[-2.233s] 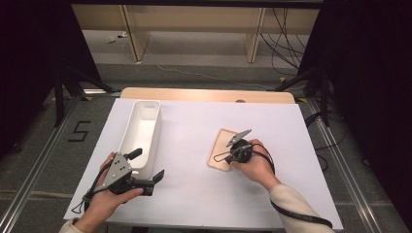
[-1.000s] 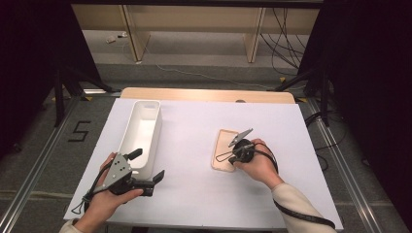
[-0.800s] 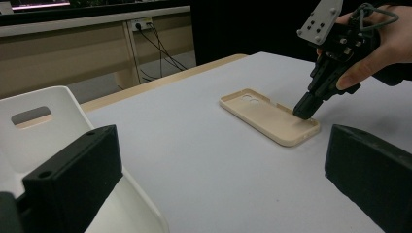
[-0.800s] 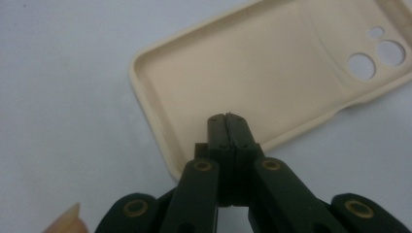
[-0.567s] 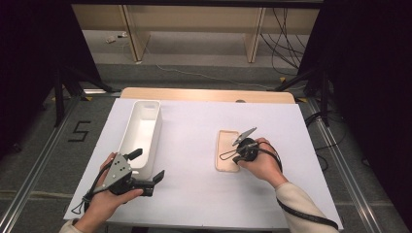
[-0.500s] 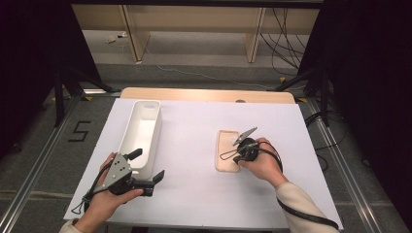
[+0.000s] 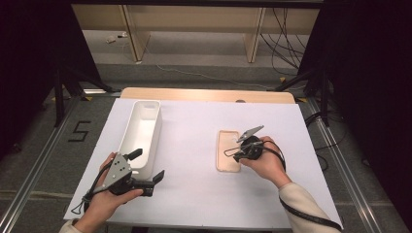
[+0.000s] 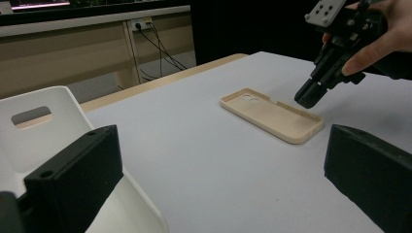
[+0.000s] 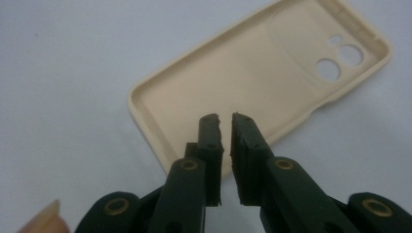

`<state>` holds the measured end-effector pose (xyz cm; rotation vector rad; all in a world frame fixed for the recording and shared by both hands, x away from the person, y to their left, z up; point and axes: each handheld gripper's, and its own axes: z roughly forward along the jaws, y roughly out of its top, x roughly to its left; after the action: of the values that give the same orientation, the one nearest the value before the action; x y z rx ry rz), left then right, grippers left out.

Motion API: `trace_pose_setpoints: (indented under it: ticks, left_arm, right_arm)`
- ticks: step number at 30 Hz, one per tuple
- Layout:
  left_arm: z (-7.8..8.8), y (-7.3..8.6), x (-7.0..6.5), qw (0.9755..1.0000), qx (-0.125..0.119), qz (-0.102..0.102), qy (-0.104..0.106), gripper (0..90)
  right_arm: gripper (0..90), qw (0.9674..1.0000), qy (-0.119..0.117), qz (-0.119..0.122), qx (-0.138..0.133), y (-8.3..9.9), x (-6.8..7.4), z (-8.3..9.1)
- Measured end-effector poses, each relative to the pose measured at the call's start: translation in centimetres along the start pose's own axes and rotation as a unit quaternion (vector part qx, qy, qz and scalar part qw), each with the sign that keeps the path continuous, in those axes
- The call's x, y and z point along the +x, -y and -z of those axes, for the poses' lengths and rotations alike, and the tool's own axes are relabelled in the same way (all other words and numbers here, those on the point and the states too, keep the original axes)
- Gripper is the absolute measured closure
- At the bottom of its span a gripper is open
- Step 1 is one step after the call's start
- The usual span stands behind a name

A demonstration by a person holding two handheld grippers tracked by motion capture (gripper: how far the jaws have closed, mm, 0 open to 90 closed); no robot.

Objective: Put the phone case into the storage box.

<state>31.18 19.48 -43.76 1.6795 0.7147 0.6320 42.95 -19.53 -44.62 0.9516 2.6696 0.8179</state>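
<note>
The phone case [image 9: 228,82] at the centre of the right gripper view looks like soft matt plastic, beige, smooth inside with no shine. The tongs [image 9: 226,121] rising from the bottom of that frame are black matt plastic, their pads [image 9: 211,145] slightly ragged at the edges, with brass-coloured pins. The desk [image 7: 194,121] carries a smooth white covering, perhaps paper, over a pale wooden top. The white bin [image 7: 141,131], left of centre in the high view, seems faintly glossy plastic.
</note>
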Motion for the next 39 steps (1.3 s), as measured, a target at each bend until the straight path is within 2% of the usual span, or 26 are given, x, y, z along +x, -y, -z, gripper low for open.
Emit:
trace_pose_setpoints:
  ticks: [1,2,3,4,5,6,7,10,11,12,15,18,21,22,24,25,27,28,29,31,34,37,39]
  left_arm:
    - [0.0,0.0,0.0,1.0000,0.000,0.001,-0.001,0.0]
    - [0.0,0.0,0.1,1.0000,0.000,-0.002,-0.001,0.0]
    - [0.0,0.0,0.1,1.0000,0.000,-0.002,-0.002,0.0]
    - [0.0,0.0,0.0,1.0000,0.000,0.000,-0.003,0.0]
    - [0.0,-0.1,0.0,1.0000,-0.001,0.001,-0.003,0.0]
    - [0.0,-0.1,0.0,1.0000,-0.001,0.002,-0.003,0.0]
    - [0.0,-0.1,0.0,1.0000,0.000,0.000,-0.003,0.0]
    - [0.0,0.0,0.0,1.0000,0.000,0.000,-0.003,0.0]
    - [0.0,0.0,0.0,1.0000,-0.001,0.002,-0.003,0.0]
    - [0.0,0.0,0.1,1.0000,-0.001,0.000,-0.003,0.0]
    - [0.1,0.0,0.1,1.0000,0.000,0.002,-0.004,0.0]
    - [0.1,0.0,0.1,1.0000,0.000,0.002,-0.005,0.0]
    - [0.0,0.0,0.1,1.0000,0.000,-0.001,-0.004,0.0]
    - [0.0,0.0,0.1,1.0000,0.000,-0.001,-0.004,0.0]
    - [0.1,0.0,0.1,1.0000,0.000,0.000,-0.004,0.0]
    - [0.0,0.0,0.1,1.0000,0.000,0.002,-0.004,0.0]
    - [0.0,0.0,0.1,1.0000,-0.001,0.003,-0.004,0.0]
    - [0.0,0.0,0.1,1.0000,-0.001,0.003,-0.004,0.0]
    - [0.0,0.0,0.1,1.0000,-0.001,0.002,-0.004,0.0]
    - [0.1,0.0,0.1,1.0000,-0.002,-0.001,-0.004,0.0]
    - [0.0,-0.1,0.0,1.0000,-0.007,0.001,-0.002,0.0]
    - [0.0,-0.1,0.0,1.0000,-0.006,0.003,-0.003,0.0]
    - [-0.1,-0.1,0.0,1.0000,-0.009,0.004,0.000,0.0]
  right_arm:
    - [77.6,1.0000,-0.001,-0.003,-0.007,0.0,-0.1,0.5]
    - [74.4,0.9994,0.000,-0.006,-0.033,0.1,-0.1,0.8]
    - [71.2,0.9989,-0.002,-0.007,-0.047,0.2,-0.1,1.3]
    - [67.1,0.9975,-0.007,0.005,-0.071,0.5,-0.4,1.8]
    - [62.3,0.9952,-0.008,0.003,-0.097,0.7,-0.4,2.2]
    - [56.5,0.9941,-0.012,-0.005,-0.108,0.9,-0.4,2.7]
    - [50.8,0.9914,-0.013,-0.006,-0.130,1.1,-0.4,3.1]
    - [35.1,0.9797,-0.010,-0.016,-0.200,1.7,-0.4,4.2]
    - [32.2,0.9754,-0.007,-0.017,-0.220,1.9,-0.4,4.6]
    - [31.4,0.9695,-0.006,-0.015,-0.245,2.1,-0.3,5.1]
    - [26.8,0.9601,-0.001,-0.019,-0.279,2.4,-0.1,6.5]
    - [24.1,0.9464,0.010,-0.018,-0.322,2.6,-0.1,7.9]
    - [22.8,0.9366,0.012,-0.028,-0.349,2.8,-0.1,9.2]
    - [22.2,0.9368,0.015,-0.026,-0.348,2.9,-0.2,9.7]
    - [21.6,0.9327,0.026,-0.024,-0.359,3.0,-0.3,10.3]
    - [21.5,0.9322,0.034,-0.021,-0.360,3.0,-0.3,10.7]
    - [21.0,0.9342,0.034,-0.019,-0.355,3.1,-0.5,11.2]
    - [21.0,0.9297,0.043,-0.017,-0.366,3.1,-0.6,11.2]
    - [21.0,0.9315,0.040,-0.018,-0.361,3.1,-0.6,11.3]
    - [21.0,0.9326,0.042,-0.017,-0.358,3.2,-0.6,11.4]
    - [21.4,0.9325,0.054,0.006,-0.357,3.0,-0.6,11.2]
    - [21.5,0.9337,0.053,0.007,-0.354,2.8,-0.5,11.3]
    - [21.7,0.9333,0.055,0.010,-0.355,2.7,-0.5,11.3]
